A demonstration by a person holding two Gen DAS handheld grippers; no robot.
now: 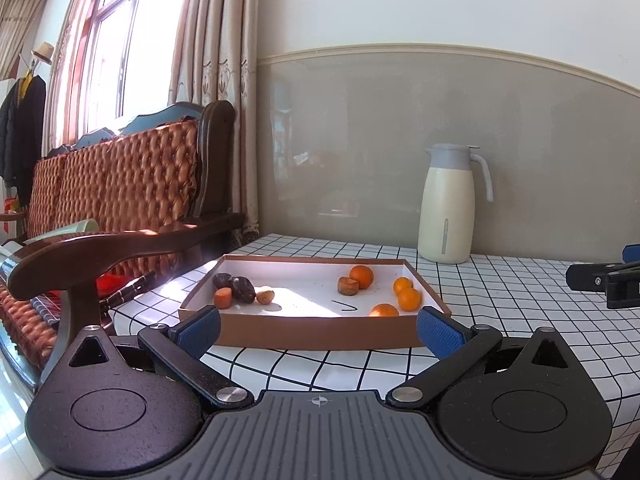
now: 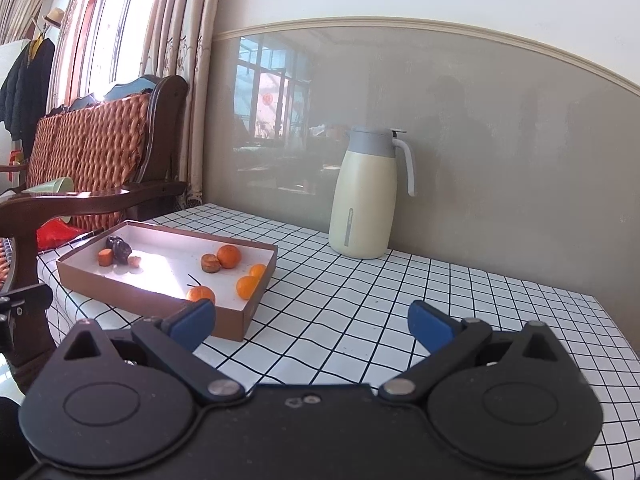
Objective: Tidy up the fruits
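Fruits sit in shallow cardboard tray [image 1: 316, 334] on checked tablecloth [image 2: 360, 308], near table's left edge. Left gripper [image 1: 318, 330] straight before tray's near wall, jaws wide apart, empty. Right gripper [image 2: 310, 322] off tray's right corner, jaws apart, empty. Oranges [image 1: 408, 298] toward tray's right end, dark fruits [image 1: 236, 286] at left end. Left gripper judged nearer. Jug [image 2: 362, 196] near table's far edge.

Oranges [image 1: 409, 298] at tray [image 1: 320, 334] right, dark fruit bits [image 1: 239, 289] at left.
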